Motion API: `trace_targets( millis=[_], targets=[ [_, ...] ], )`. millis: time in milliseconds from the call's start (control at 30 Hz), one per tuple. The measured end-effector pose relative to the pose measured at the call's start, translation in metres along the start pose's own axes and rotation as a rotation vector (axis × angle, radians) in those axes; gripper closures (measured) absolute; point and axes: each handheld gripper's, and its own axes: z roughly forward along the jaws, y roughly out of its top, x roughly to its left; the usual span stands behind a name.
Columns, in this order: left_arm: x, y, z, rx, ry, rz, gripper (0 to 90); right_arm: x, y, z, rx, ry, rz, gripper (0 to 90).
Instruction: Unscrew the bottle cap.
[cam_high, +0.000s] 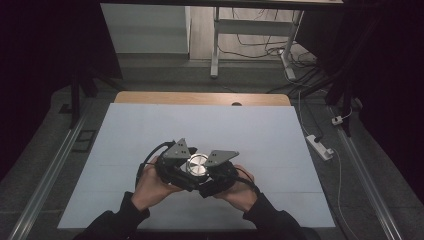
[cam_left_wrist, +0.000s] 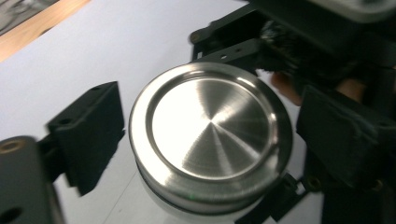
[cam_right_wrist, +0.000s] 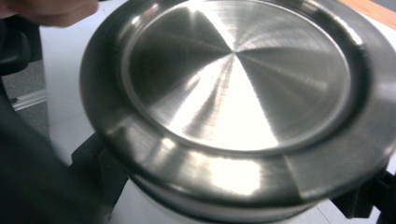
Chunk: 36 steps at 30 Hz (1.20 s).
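Note:
A round steel tin (cam_high: 196, 166) with a brushed lid (cam_left_wrist: 212, 126) sits low over the white table sheet (cam_high: 150, 125), between both grippers. My left gripper (cam_high: 189, 165) comes in from the left. Its jaws flank the tin, one finger (cam_left_wrist: 88, 137) at the lid's rim and the other (cam_left_wrist: 343, 135) against the far side. My right gripper (cam_high: 205, 168) comes in from the right. Its fingers (cam_right_wrist: 100, 170) close on the tin's body just under the lid's rim (cam_right_wrist: 210, 175). The lid (cam_right_wrist: 238, 74) looks slightly blurred in the right gripper view. The other gripper (cam_left_wrist: 299, 37) shows beyond the tin.
The white sheet covers most of a wooden table (cam_high: 200, 98). A power strip (cam_high: 320, 146) and cables lie on the floor at the right. A metal frame's legs (cam_high: 215, 45) stand beyond the table's far edge.

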Motion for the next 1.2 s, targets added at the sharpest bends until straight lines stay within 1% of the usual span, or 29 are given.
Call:
trace_targets(
  millis=[100,167,200,267,300,333,367,433,467,500,533,567,700,733,833,967,1033,1067,1133,1167,1200],
  targets=[
    [0.007,0.000,-0.011,0.010,-0.071,0.063,2.8,0.000,0.000,-0.001,0.000,0.023,-0.014,15.0],
    [0.011,-0.002,-0.015,0.031,-0.141,0.123,3.7,0.001,0.000,-0.001,0.004,0.057,-0.029,15.0],
    [0.012,-0.003,-0.017,0.040,-0.149,0.147,3.6,0.002,0.000,0.000,0.005,0.074,-0.034,15.0],
    [0.014,-0.006,-0.016,0.056,-0.203,0.177,5.2,0.004,0.000,0.001,0.009,0.100,-0.059,15.0],
    [0.014,-0.007,-0.015,0.058,-0.216,0.191,5.5,0.006,0.000,0.002,0.012,0.114,-0.070,15.0],
    [0.014,-0.009,-0.013,0.059,-0.231,0.197,5.5,0.008,0.001,0.002,0.010,0.126,-0.089,15.0],
    [0.015,-0.009,-0.011,0.062,-0.247,0.204,6.1,0.010,0.001,0.003,0.013,0.136,-0.095,15.0],
    [0.015,-0.011,-0.008,0.063,-0.253,0.210,9.1,0.013,0.001,0.003,0.017,0.149,-0.107,15.0],
    [0.015,-0.011,-0.008,0.060,-0.264,0.213,11.2,0.014,0.001,0.004,0.018,0.150,-0.107,15.0],
    [0.015,-0.012,-0.008,0.052,-0.268,0.221,14.5,0.014,0.001,0.004,0.018,0.152,-0.110,14.9],
    [0.015,-0.013,-0.008,0.043,-0.259,0.223,19.5,0.014,0.001,0.004,0.019,0.151,-0.110,15.0],
    [0.015,-0.013,-0.007,0.041,-0.255,0.213,19.7,0.013,0.001,0.004,0.018,0.148,-0.113,15.0],
    [0.013,-0.012,-0.003,0.038,-0.201,0.169,19.9,0.010,0.000,0.004,0.023,0.118,-0.092,15.0],
    [0.012,-0.012,-0.002,0.039,-0.180,0.154,20.0,0.009,0.000,0.005,0.024,0.110,-0.089,15.0],
    [0.008,-0.009,0.003,0.045,-0.103,0.107,20.0,0.006,-0.001,0.005,0.032,0.076,-0.051,14.9],
    [-0.001,-0.006,0.011,0.036,0.019,0.014,20.0,0.001,-0.002,0.005,0.038,0.010,0.004,15.0],
    [-0.005,-0.005,0.015,0.023,0.067,-0.025,20.0,-0.001,-0.004,0.005,0.033,-0.005,0.025,14.9],
    [-0.006,-0.004,0.017,0.018,0.079,-0.037,19.9,-0.003,-0.004,0.005,0.026,-0.011,0.039,14.9],
    [-0.006,-0.003,0.018,0.024,0.074,-0.027,17.9,-0.004,-0.005,0.005,0.022,-0.019,0.053,15.0],
    [-0.005,-0.002,0.017,0.021,0.068,-0.027,12.5,-0.004,-0.005,0.005,0.018,-0.019,0.054,15.0],
    [-0.003,-0.001,0.014,0.017,0.053,-0.021,7.5,-0.004,-0.005,0.005,0.016,-0.017,0.058,15.0]
  ],
)
